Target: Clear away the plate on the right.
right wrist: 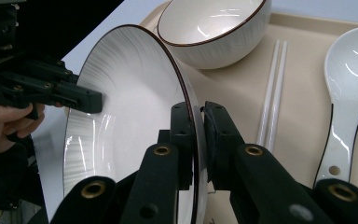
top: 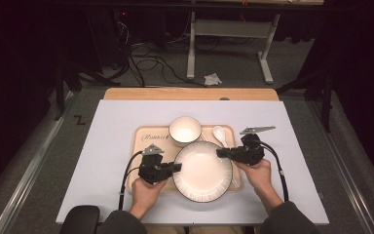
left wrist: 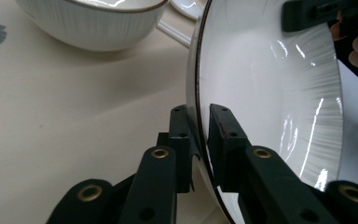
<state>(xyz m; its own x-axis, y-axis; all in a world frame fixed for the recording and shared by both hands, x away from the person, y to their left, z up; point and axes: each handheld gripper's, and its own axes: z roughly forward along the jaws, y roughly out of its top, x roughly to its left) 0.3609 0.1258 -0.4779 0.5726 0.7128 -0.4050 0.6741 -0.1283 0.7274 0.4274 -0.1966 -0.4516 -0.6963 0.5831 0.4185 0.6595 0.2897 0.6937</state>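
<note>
A large white plate point(top: 202, 170) with a dark rim lies on the beige tray point(top: 146, 146), over its front edge. My left gripper point(top: 177, 167) is at the plate's left edge, and in the left gripper view its jaws point(left wrist: 199, 121) stand one on each side of the plate's rim point(left wrist: 196, 70), pressed against it. My right gripper point(top: 220, 152) holds the plate's upper right edge. In the right gripper view its jaws point(right wrist: 196, 119) are shut on the rim of the plate point(right wrist: 130, 102), with the left gripper point(right wrist: 81, 100) at the far side.
A white bowl point(top: 185, 130) stands on the tray behind the plate. A white spoon point(top: 220, 134) and a pair of white chopsticks point(right wrist: 270, 93) lie to the right of the bowl. The tray rests on a white mat over a wooden table.
</note>
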